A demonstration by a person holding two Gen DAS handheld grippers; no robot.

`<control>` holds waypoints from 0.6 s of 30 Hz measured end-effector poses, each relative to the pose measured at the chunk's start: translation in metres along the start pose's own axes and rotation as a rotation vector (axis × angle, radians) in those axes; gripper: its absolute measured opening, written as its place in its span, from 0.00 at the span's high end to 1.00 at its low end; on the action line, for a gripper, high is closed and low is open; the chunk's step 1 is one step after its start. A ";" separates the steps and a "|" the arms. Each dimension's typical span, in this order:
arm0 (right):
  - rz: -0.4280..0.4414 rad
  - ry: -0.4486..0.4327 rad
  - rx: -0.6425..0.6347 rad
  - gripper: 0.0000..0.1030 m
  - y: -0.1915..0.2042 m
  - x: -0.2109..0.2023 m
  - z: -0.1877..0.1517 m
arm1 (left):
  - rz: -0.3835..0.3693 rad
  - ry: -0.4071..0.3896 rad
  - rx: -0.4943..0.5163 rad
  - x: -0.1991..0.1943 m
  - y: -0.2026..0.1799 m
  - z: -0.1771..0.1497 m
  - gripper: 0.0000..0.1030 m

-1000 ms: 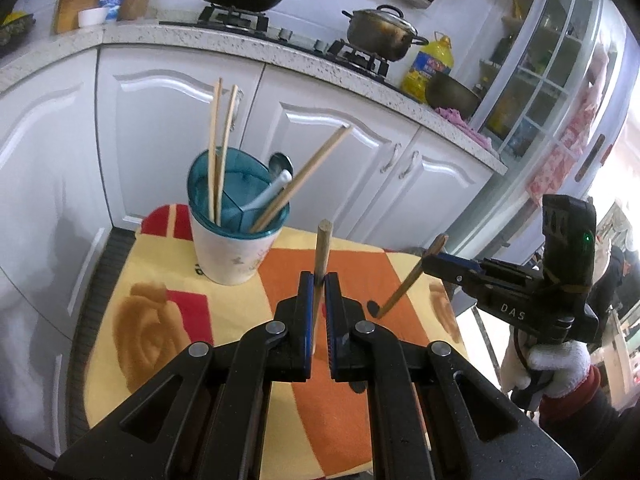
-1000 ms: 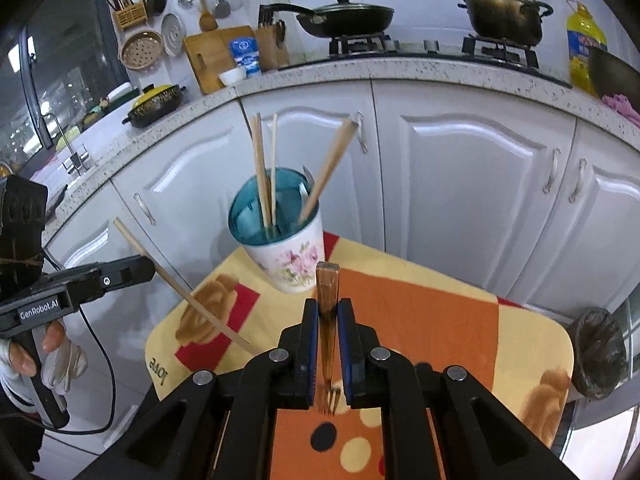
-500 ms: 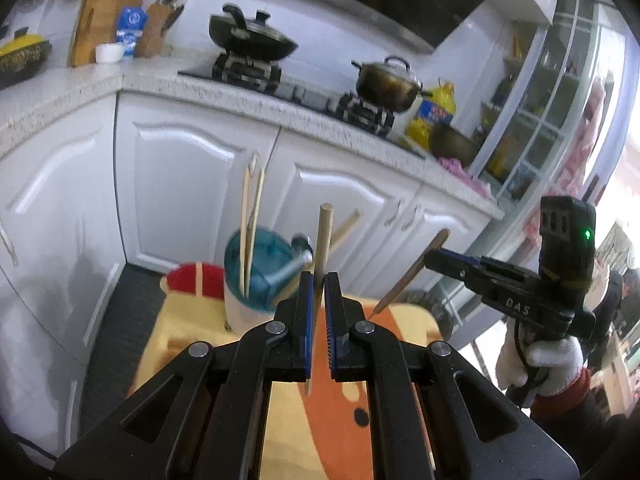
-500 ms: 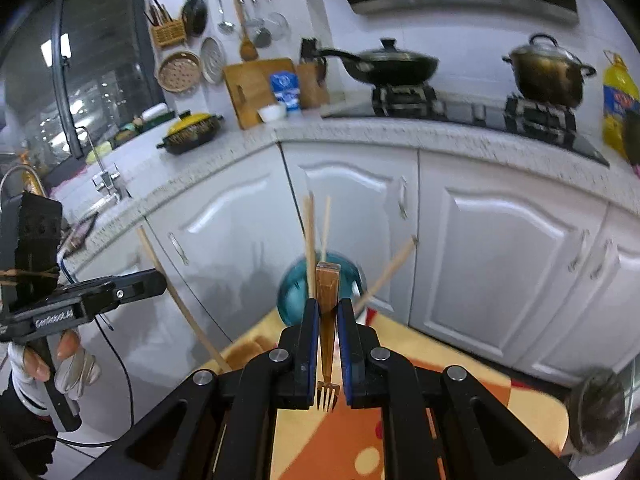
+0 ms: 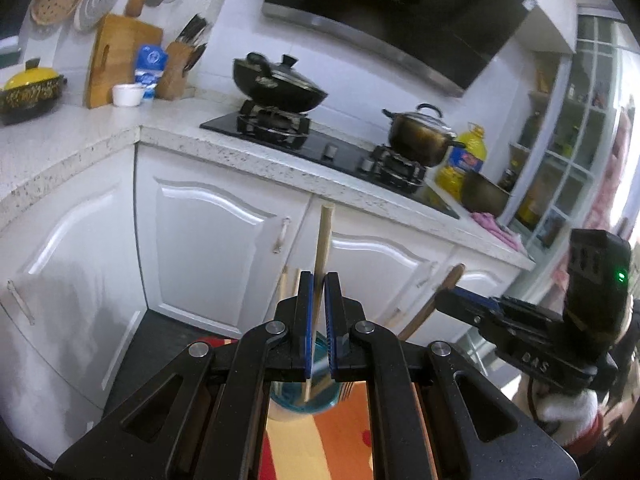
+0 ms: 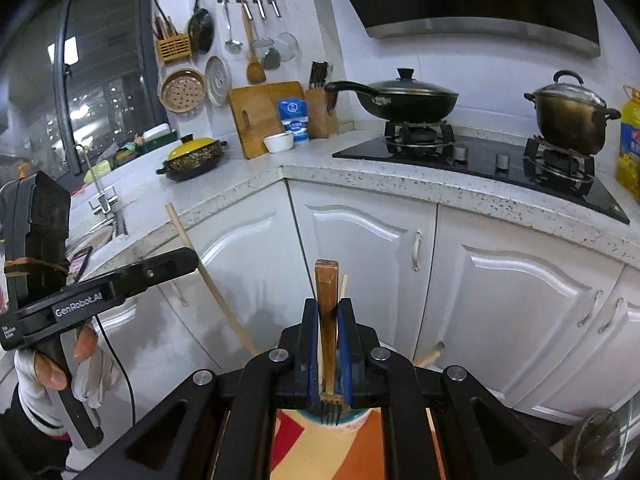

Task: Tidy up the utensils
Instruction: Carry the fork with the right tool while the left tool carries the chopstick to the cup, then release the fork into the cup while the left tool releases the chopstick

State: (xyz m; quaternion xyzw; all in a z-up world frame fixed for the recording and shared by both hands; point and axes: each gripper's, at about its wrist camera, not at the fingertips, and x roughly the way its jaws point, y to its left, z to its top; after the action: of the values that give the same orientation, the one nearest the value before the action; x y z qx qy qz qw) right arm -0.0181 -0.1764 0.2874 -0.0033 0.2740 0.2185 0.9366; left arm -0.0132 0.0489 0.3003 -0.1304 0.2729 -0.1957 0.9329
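While the left tool (image 5: 319, 320) clamps a chopstick (image 5: 322, 248) upright above the teal-lined utensil cup (image 5: 304, 400), a tilted release risks missing the rim; the other unit reads "DAS".

Right view: right tool (image 6: 329, 344) closed on a wooden-handled fork (image 6: 327, 300), tines over the cup, may snag standing chopsticks; lettering "GenRobot.AI".

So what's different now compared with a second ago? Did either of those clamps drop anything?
Nothing was dropped. Both grippers moved in over the blue-rimmed cup, which now sits right beneath their tips instead of out ahead on the cloth. The left gripper still clamps its chopstick, whose lower end now reaches the cup mouth. The right gripper still clamps the wooden-handled fork, tines down over the cup. The utensils already in the cup stayed.
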 end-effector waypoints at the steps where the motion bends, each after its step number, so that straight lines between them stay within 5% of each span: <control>1: 0.001 0.004 0.008 0.91 -0.002 0.007 0.000 | 0.010 0.006 -0.003 0.007 0.002 -0.001 0.96; 18: 0.028 0.162 0.186 0.91 -0.049 0.076 -0.064 | 0.114 0.159 -0.010 0.086 0.023 -0.056 0.96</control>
State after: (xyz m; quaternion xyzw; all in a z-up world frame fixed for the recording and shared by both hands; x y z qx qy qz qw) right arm 0.0269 -0.1979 0.1883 0.0696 0.3680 0.2045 0.9044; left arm 0.0284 0.0238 0.2069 -0.1032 0.3540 -0.1509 0.9172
